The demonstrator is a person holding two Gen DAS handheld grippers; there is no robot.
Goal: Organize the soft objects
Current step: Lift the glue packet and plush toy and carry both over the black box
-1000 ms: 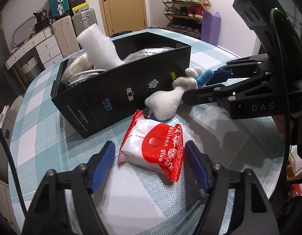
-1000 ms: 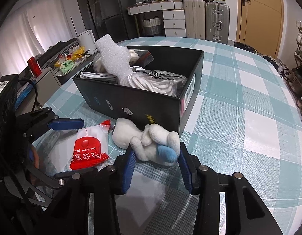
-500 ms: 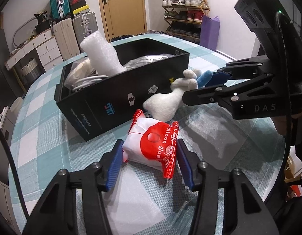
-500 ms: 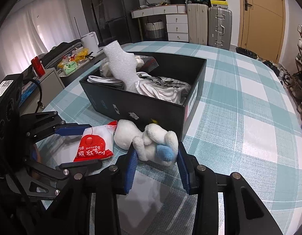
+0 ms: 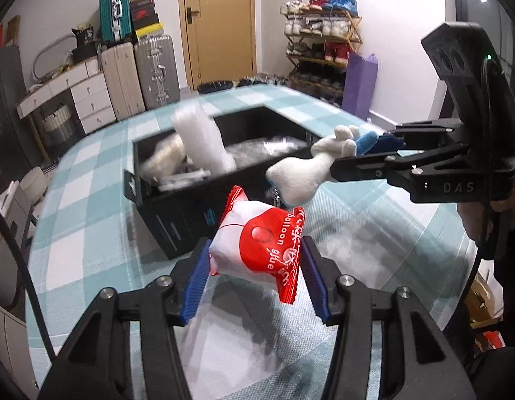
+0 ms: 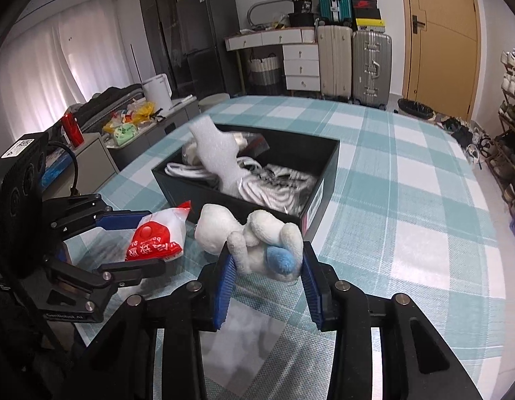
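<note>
Your left claw [image 5: 255,278] pinches the crinkly red-and-white plastic packet [image 5: 261,245]; your right claw [image 6: 266,281] squeezes the fluffy white-and-blue plush toy [image 6: 254,241].

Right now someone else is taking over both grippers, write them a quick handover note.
Left gripper: shut on the red and white packet, lifted off the table.
Right gripper: shut on the plush toy, also lifted.
Black box: open on the table, just beyond both, already holding foam and bagged items.
Left to do: put packet and toy into the box, then release.
</note>
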